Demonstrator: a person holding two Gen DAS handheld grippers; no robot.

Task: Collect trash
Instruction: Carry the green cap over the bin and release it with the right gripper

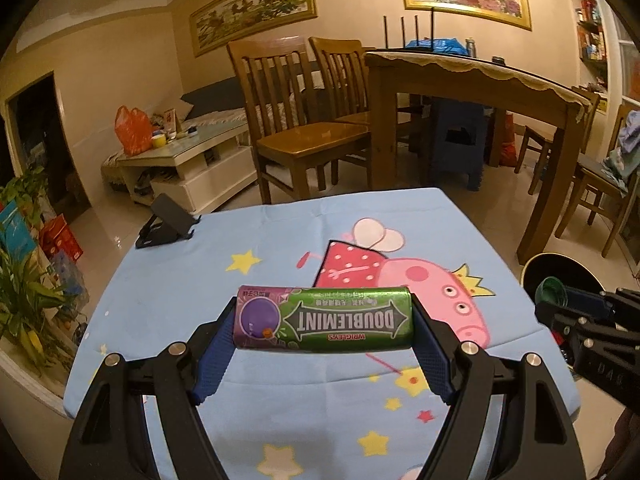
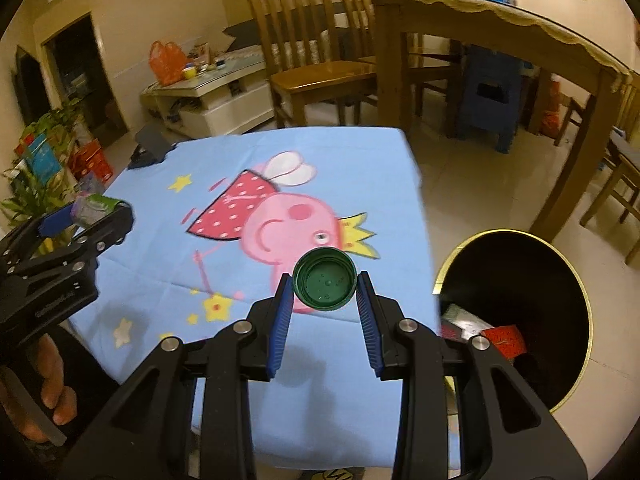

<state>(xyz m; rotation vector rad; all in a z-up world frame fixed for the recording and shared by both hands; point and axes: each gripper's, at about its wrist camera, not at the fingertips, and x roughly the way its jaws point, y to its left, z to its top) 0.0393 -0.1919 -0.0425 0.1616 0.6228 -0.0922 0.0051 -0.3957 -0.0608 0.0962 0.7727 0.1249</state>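
Left tool (image 1: 323, 322) clamps the green-and-purple Doublemint gum tube (image 1: 324, 318) end to end above the blue cartoon-cloth worktop (image 1: 168, 280); right tool (image 2: 325, 286) pinches a green plastic bottle cap (image 2: 325, 280), beside the round black gold-rimmed bin (image 2: 516, 264).

The light blue cartoon-print cloth (image 1: 168, 280) over the small table was matt woven fabric, creased in straight fold lines. Above it, the green and purple gum canister (image 1: 324, 322) wore a glossy printed plastic wrap that caught the light. The round dark green bottle cap (image 2: 325, 279) was smooth moulded plastic with a faint sheen. Both grippers had matt black plastic arms, bright metal pivot pins and ribbed blue rubbery pads (image 2: 280, 334). Right of the cloth, the black round bin (image 2: 516, 320) carried a shiny gold-coloured rim. Beyond the cloth, the brown wooden chairs (image 1: 304, 136) were varnished and glossy.
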